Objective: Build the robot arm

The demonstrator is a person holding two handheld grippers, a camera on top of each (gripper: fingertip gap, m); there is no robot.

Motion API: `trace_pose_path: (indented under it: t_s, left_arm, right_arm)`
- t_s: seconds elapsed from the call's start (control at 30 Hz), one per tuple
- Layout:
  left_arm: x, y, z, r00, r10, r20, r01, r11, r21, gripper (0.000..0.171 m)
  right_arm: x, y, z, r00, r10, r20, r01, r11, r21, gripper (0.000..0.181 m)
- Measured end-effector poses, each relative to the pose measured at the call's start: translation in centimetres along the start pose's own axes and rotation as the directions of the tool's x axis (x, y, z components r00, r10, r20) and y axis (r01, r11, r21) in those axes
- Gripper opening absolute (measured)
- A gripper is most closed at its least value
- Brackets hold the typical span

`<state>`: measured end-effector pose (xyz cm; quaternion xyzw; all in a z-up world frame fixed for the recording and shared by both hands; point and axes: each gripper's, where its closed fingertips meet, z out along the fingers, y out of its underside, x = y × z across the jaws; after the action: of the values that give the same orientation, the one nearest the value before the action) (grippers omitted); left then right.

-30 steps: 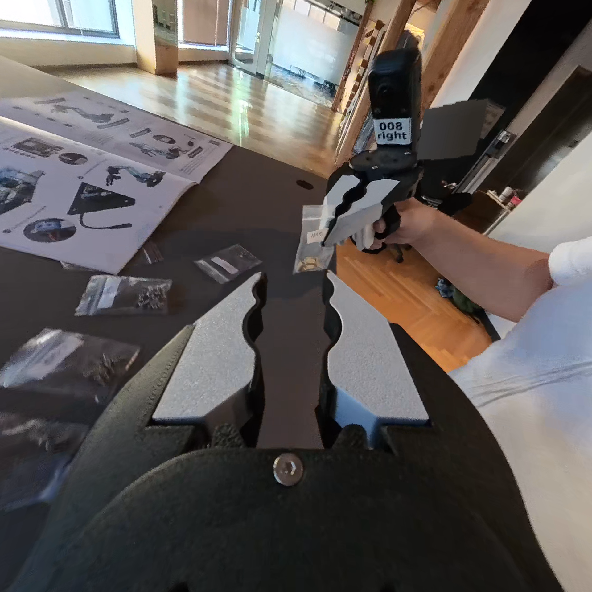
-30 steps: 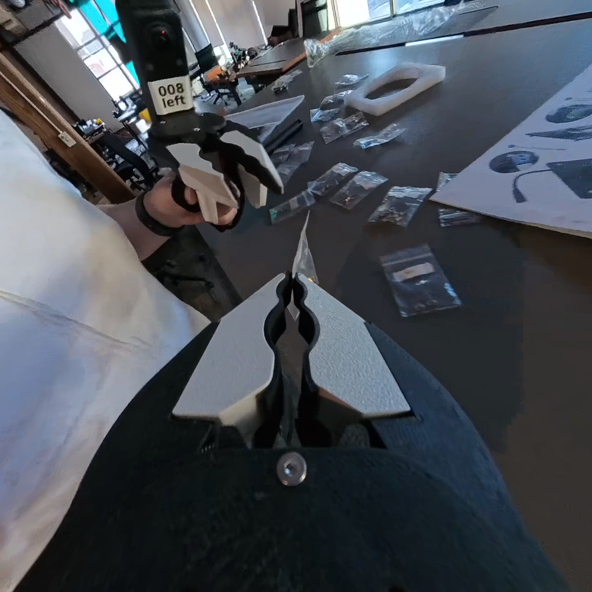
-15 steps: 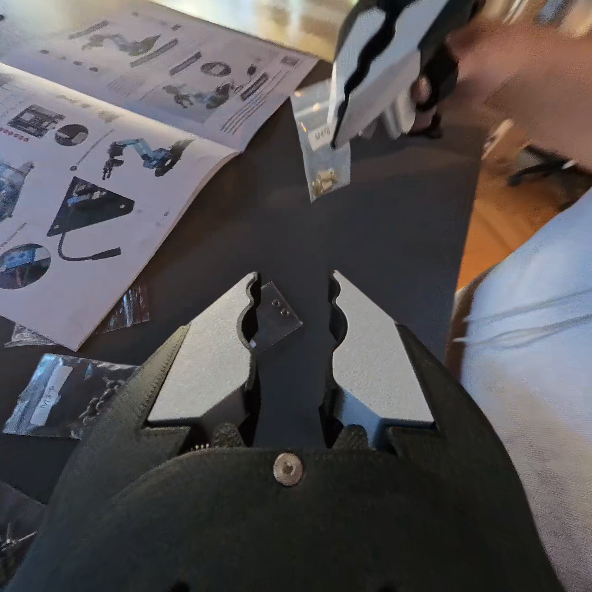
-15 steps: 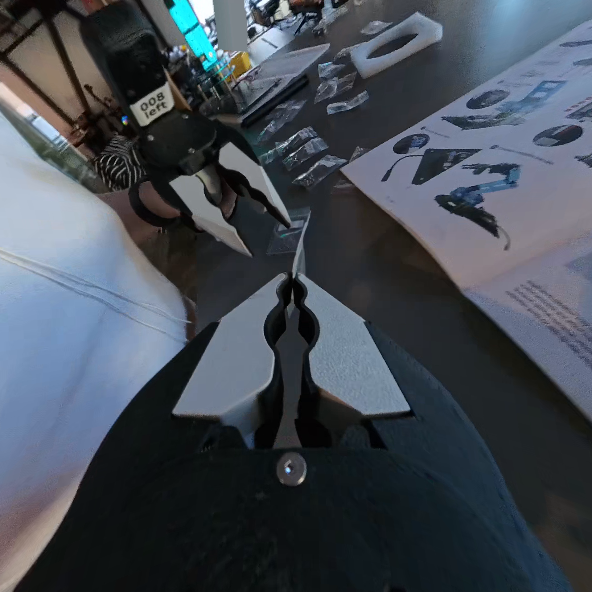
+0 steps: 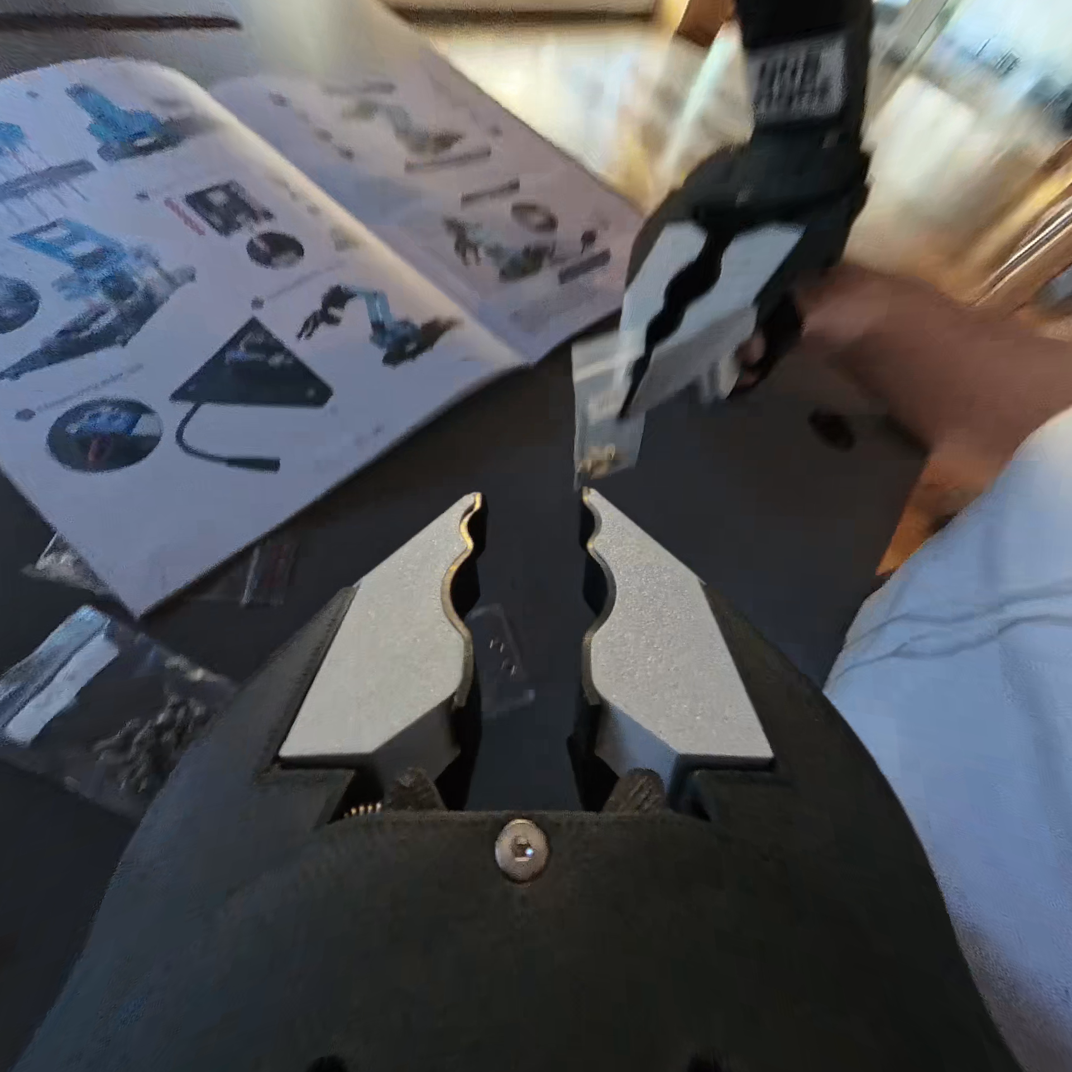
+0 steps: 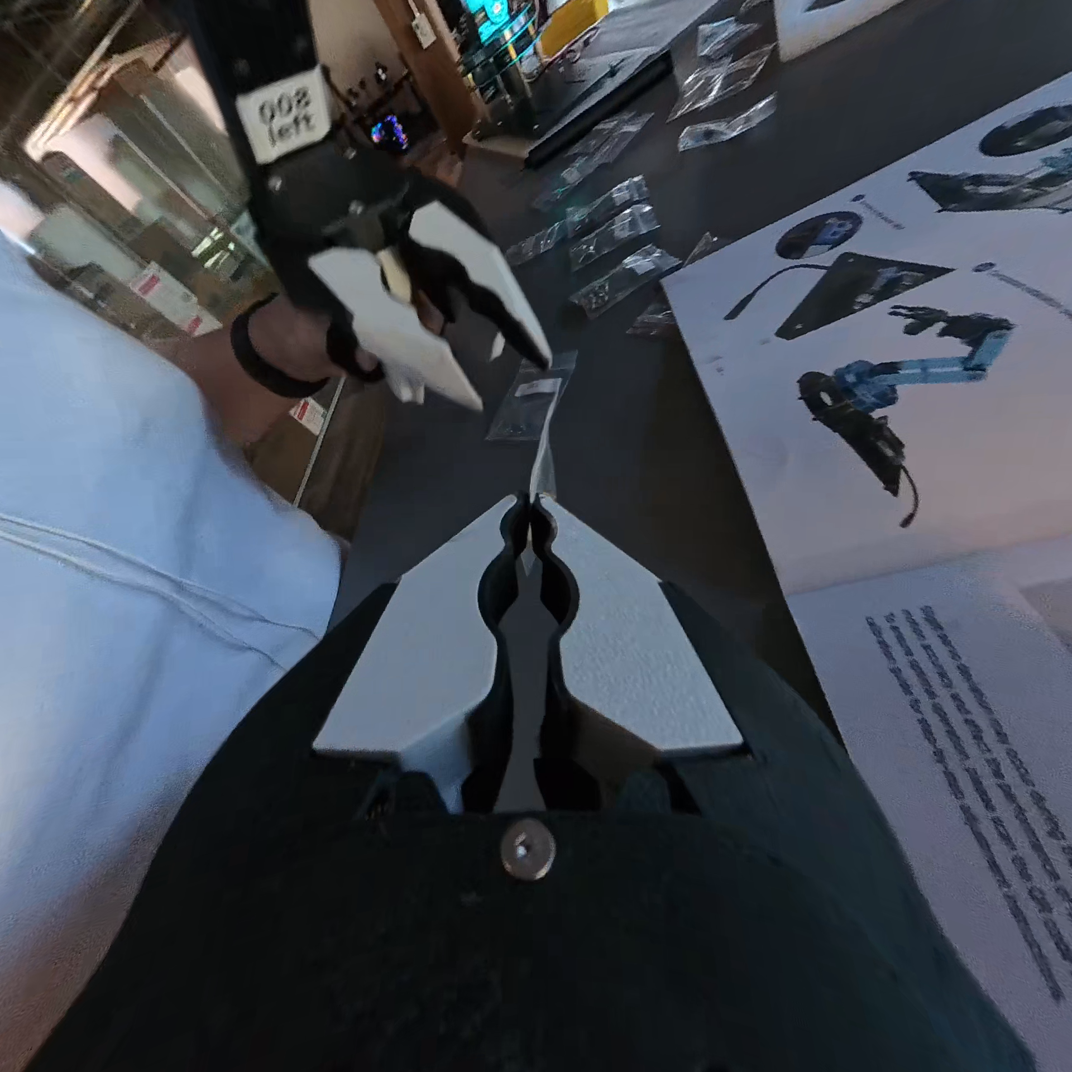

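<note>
My right gripper is shut on the top edge of a small clear bag, seen edge-on here. In the left wrist view the right gripper hangs that bag, with small brass parts at its bottom, just beyond my left gripper's right fingertip. My left gripper is open and empty, held low over the dark table. Another small clear bag lies flat on the table under the gap between its fingers. The right wrist view shows the left gripper open above that flat bag.
An open illustrated manual lies on the table to the left, also in the right wrist view. Several clear bags of small hardware lie near it and farther back. A person's white sleeve and the table edge are at the right. Some 6 cm of space lies between my two pairs of fingers.
My left gripper moved forward, so the flat bag now lies farther back between its fingers. My right gripper swung its held bag down close to the left gripper's tips.
</note>
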<state>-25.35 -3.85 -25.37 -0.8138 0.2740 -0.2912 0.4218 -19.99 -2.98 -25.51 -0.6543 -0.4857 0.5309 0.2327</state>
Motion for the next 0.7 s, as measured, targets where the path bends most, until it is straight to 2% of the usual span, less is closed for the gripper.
trace_pose_path:
  t_s: [0.1, 0.2, 0.33, 0.47, 0.53, 0.6, 0.7]
  left_arm:
    - [0.4, -2.1, 1.0, 0.99, -0.07, -0.123, 0.074, 0.997, 0.031, 0.03]
    - [0.1, -2.1, 2.4, 0.98, -0.082, -0.183, 0.078, 0.997, -0.028, 0.022]
    - [1.9, -2.2, 3.9, 0.939, -0.134, -0.316, 0.116, 0.99, -0.076, 0.015]
    - [3.1, -1.7, 5.5, 0.911, -0.183, -0.37, 0.151, 0.982, -0.116, 0.02]
    - [4.1, -2.3, 5.9, 0.883, -0.195, -0.426, 0.171, 0.981, -0.094, 0.001]
    - [4.5, -2.2, 6.1, 0.879, -0.182, -0.441, 0.153, 0.983, -0.1, 0.0]
    - [4.7, -1.8, 6.2, 0.888, -0.155, -0.434, 0.114, 0.986, -0.12, 0.0]
  right_arm:
    - [0.1, 0.3, 0.2, 0.999, -0.04, 0.004, 0.04, 0.998, -0.038, 0.0]
    - [0.1, 0.4, 0.1, 0.997, -0.072, 0.013, 0.073, 0.996, -0.055, 0.0]
    - [0.3, 0.8, -0.4, 0.996, -0.087, 0.009, 0.087, 0.993, -0.076, 0.0]
    - [0.2, 0.8, -0.8, 0.998, -0.065, 0.026, 0.067, 0.995, -0.068, 0.0]
    - [0.1, 1.2, -1.0, 0.997, -0.064, 0.038, 0.067, 0.994, -0.083, 0.0]
    - [0.1, 1.6, -1.3, 0.997, -0.061, 0.044, 0.066, 0.992, -0.107, 0.001]
    - [0.3, 1.1, -2.4, 0.995, -0.066, 0.076, 0.073, 0.993, -0.09, 0.014]
